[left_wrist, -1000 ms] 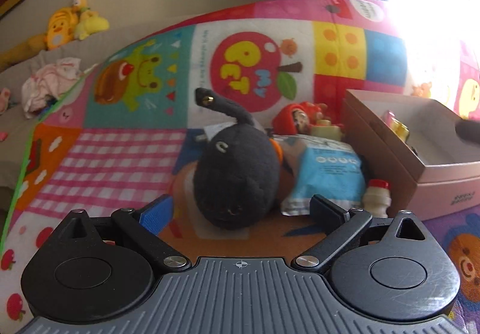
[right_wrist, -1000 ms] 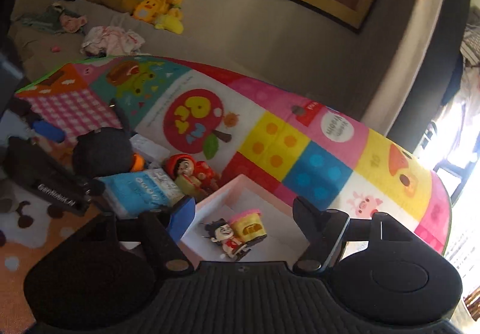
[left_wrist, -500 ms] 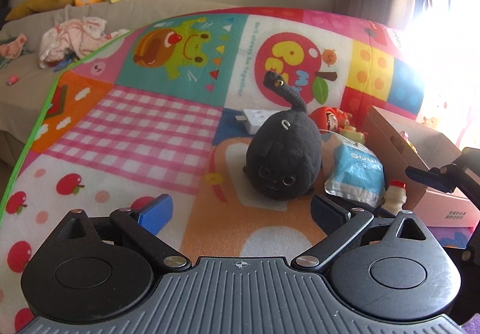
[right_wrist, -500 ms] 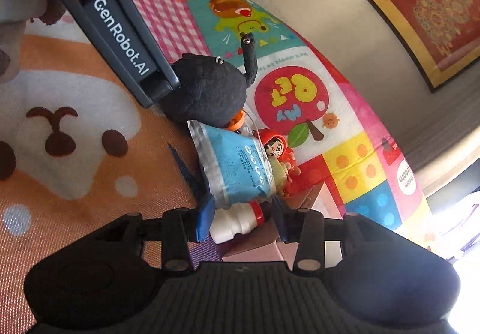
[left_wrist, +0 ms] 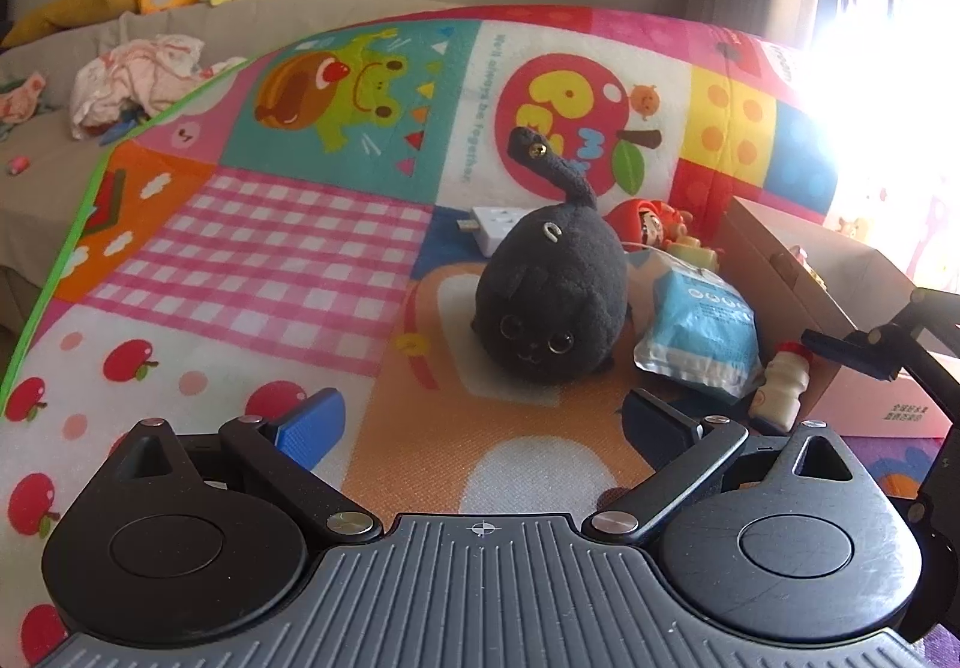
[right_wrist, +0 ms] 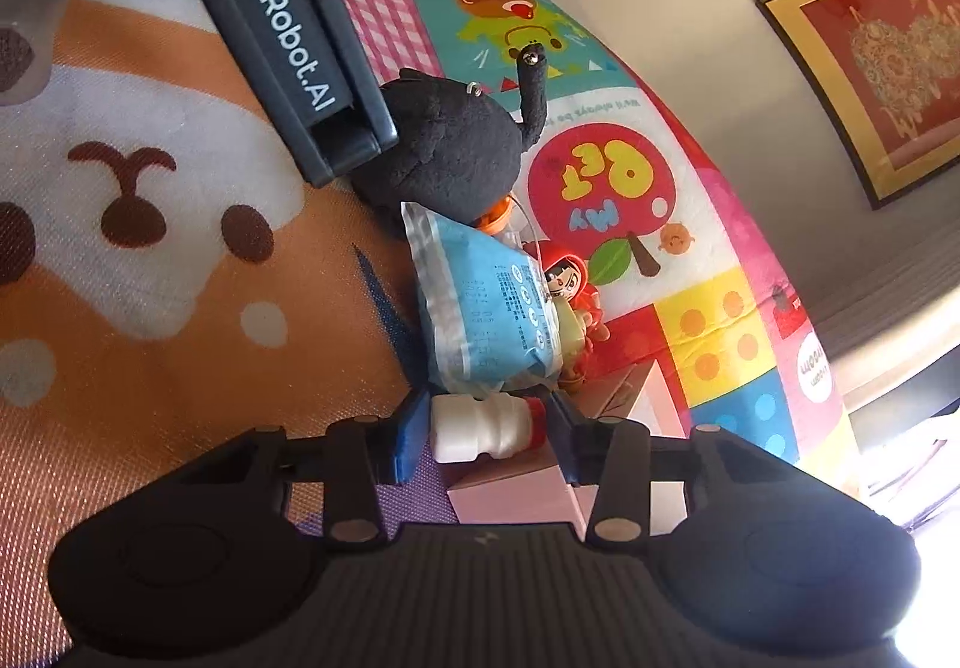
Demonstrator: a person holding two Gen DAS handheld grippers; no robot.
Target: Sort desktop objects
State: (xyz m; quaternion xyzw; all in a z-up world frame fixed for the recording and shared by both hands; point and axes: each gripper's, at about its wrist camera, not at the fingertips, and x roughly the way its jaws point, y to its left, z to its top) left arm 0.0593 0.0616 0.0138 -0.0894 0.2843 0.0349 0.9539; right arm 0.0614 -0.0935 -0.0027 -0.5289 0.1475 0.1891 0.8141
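- My right tongs (right_wrist: pixel 489 437) are closing around the small drink bottle (right_wrist: pixel 483 434) — white ribbed plastic, squat, red cap — which lies on its side between the blue pads; the left pad sits against its base, and I cannot tell whether the cap-side pad touches yet.
- In the left view that bottle (left_wrist: pixel 780 389) sits on the play mat (left_wrist: pixel 300 248) against the pink cardboard box (left_wrist: pixel 888 398), with one dark finger (left_wrist: pixel 840 353) of the right tongs just above it.
- My left tongs (left_wrist: pixel 480 422) stand wide with nothing between them, angled down towards the mat, short of the black plush cat (left_wrist: pixel 552 302).
- The cat is round and fuzzy, tail upright.
- A crinkly blue-and-white foil pouch (right_wrist: pixel 486 308) lies between cat and bottle, its lower edge over the bottle.
- A glossy red-hooded figurine (right_wrist: pixel 570 284) lies behind the pouch.
- The mat is soft patchwork — checks, apples, a frog.
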